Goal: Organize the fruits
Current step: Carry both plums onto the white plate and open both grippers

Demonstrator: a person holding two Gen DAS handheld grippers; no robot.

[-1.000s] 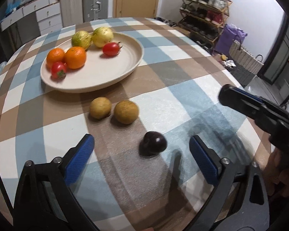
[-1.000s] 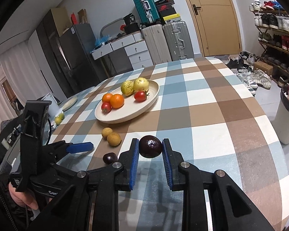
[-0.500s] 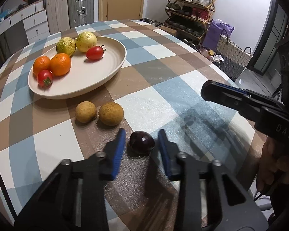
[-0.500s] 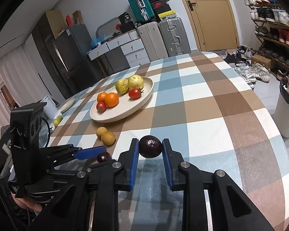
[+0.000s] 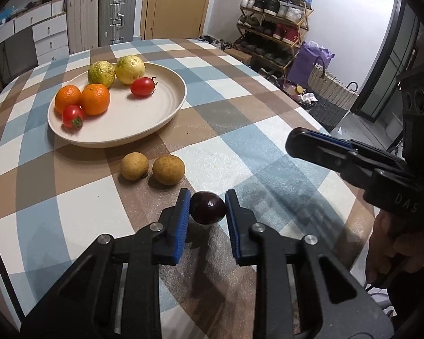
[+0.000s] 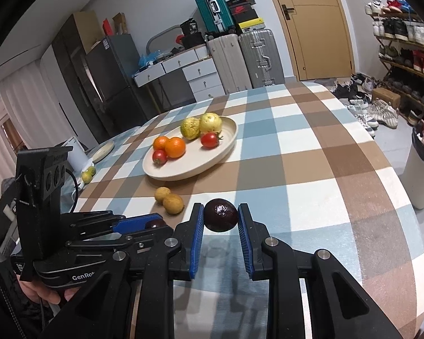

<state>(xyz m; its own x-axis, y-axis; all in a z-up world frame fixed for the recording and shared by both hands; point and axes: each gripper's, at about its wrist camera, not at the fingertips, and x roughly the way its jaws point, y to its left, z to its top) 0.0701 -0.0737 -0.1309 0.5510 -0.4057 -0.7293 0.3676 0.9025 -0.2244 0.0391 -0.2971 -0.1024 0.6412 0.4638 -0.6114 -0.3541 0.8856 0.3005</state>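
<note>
Our left gripper [image 5: 207, 208] has just closed its jaws, and its blue pads now pinch a dark purple fruit [image 5: 208, 207] that sits low on the checked tablecloth [image 5: 240, 141]; the fruit's long axis runs across, from pad to pad, with a small pale spot facing up toward the camera. Our right gripper [image 6: 220, 217] is likewise pressed onto a second dark fruit [image 6: 220, 215] — this one held clear above the cloth, its long axis also lying crosswise between the pads. Just beyond the left gripper's fruit, two small tan round fruits [image 5: 152, 167] lie on the cloth, touching or nearly so. Farther on stands the cream plate [image 5: 166, 110], which holds two oranges [image 5: 83, 101] side by side, a red tomato [image 5: 72, 116] at their near edge, two yellow-green fruits [image 5: 116, 70] at the back, and another tomato [image 5: 142, 86] beside those. In the left view the right gripper reaches in from the right edge, a hand [image 5: 395, 248] under it.
</note>
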